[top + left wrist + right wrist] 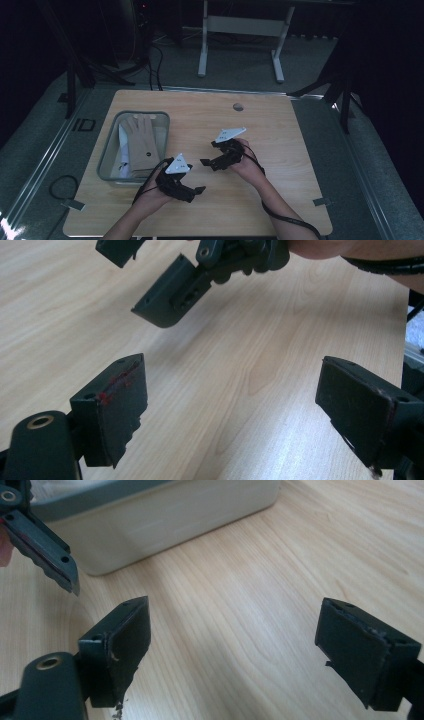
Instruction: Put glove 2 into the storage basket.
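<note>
Both hands hold their grippers low over the wooden table point(260, 125), near its middle. My left gripper point(196, 192) points right toward the table's front centre. In the left gripper view its jaws point(235, 390) stand wide open over bare wood, with nothing between them. My right gripper point(209, 164) points left toward the bin, just beyond the left one. In the right gripper view its jaws point(235, 630) are also open and empty. A grey plastic bin point(107, 150) at the table's left holds a tan glove point(141, 140) and some white items.
The bin's pale wall point(175, 520) is close ahead in the right gripper view. A round grommet point(238, 106) sits near the table's far edge. A white desk frame point(202, 50) stands behind the table. A cable point(60, 185) lies on the floor at the left.
</note>
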Available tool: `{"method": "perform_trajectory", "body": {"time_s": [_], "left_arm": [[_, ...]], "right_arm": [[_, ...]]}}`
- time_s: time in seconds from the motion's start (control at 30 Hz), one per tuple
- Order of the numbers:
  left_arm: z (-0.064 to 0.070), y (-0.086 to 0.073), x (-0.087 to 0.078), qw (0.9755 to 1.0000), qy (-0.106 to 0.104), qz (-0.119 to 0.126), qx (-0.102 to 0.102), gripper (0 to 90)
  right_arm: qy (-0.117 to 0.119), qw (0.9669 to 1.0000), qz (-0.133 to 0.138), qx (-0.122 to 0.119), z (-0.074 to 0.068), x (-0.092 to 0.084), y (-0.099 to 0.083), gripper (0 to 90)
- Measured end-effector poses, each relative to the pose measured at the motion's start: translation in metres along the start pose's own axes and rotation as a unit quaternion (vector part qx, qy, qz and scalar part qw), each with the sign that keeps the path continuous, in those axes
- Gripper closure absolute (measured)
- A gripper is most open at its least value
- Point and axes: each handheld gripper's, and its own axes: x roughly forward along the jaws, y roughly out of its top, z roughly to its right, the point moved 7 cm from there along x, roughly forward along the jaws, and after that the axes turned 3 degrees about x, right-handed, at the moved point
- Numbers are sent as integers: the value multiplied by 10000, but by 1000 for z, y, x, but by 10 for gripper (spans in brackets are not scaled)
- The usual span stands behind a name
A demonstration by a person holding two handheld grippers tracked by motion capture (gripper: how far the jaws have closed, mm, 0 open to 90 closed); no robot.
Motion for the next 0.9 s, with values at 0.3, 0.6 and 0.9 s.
{"method": "perform_trajectory", "body": {"time_s": [0.3, 0.6, 0.9], "left_arm": [[13, -7, 21, 9996, -239, -76, 111, 134], [22, -17, 37, 9988, -421, -177, 198, 133], [28, -17, 45, 9982, -527, 1, 291, 134]], "right_arm": [[-52, 9998, 70, 156, 7, -6, -30, 145], [-117, 9995, 89, 264, 11, -11, -58, 145], [-202, 9993, 60, 306, 11, -20, -81, 144]]}}
